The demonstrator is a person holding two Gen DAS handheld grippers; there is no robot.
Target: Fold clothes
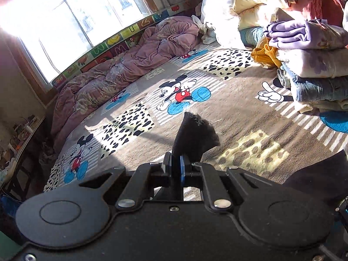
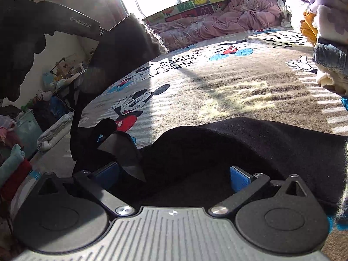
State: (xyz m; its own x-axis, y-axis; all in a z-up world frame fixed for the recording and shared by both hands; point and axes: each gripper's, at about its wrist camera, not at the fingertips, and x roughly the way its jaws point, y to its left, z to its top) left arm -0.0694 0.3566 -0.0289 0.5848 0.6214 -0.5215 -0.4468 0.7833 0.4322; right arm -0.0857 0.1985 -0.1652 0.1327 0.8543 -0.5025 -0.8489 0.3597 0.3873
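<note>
The soft, limp black garment lies on the bed, one corner pinched by the left gripper; the right gripper, spread, should take another edge.

Black tongs w/ blue pads, silver screws, "GenRobot.AI" mark

My right tongs stood wide apart over a black garment that lay on the cartoon-mouse bedspread. The left tongs held up another part of the black cloth at upper left. Folded clothes were stacked at far right.
</note>
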